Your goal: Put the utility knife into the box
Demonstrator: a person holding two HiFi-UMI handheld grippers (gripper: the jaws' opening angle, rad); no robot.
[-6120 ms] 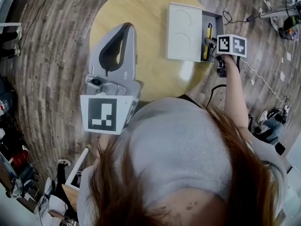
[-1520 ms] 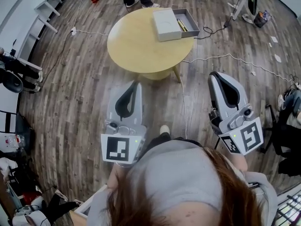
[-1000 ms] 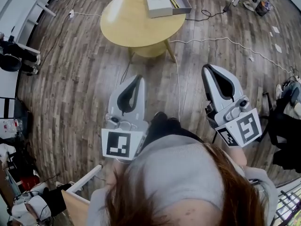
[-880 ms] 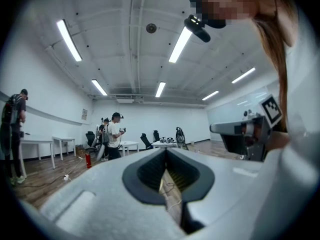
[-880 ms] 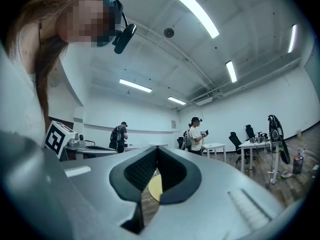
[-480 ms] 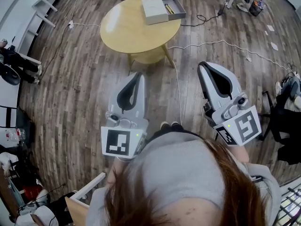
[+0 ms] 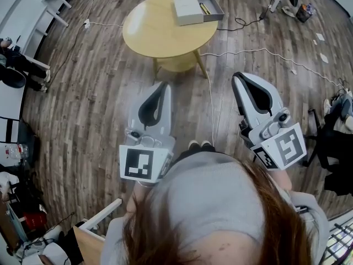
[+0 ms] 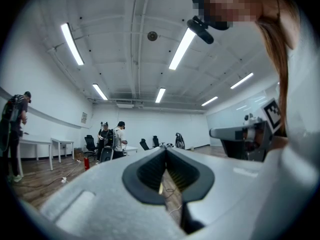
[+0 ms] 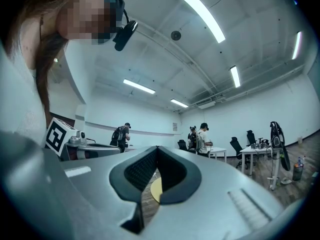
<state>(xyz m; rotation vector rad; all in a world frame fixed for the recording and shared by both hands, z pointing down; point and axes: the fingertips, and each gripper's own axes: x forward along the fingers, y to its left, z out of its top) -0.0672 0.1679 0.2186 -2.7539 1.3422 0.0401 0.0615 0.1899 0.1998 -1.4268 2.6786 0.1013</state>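
Utility knife (image 7: 204, 8) lies in the open box (image 7: 217, 14) on the round tabletop (image 7: 160, 35). My left gripper (image 7: 164, 85) and right gripper (image 7: 237, 76) hover well away, fingers clenched together.

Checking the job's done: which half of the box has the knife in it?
The open grey half, right of the white half; the yellow knife lies inside it. The white half shows only a flat top.

Yellow utility knife (image 7: 204, 8) lying in open grey tray of box (image 7: 186, 7), box white-topped, at far edge of round table (image 7: 160, 35)
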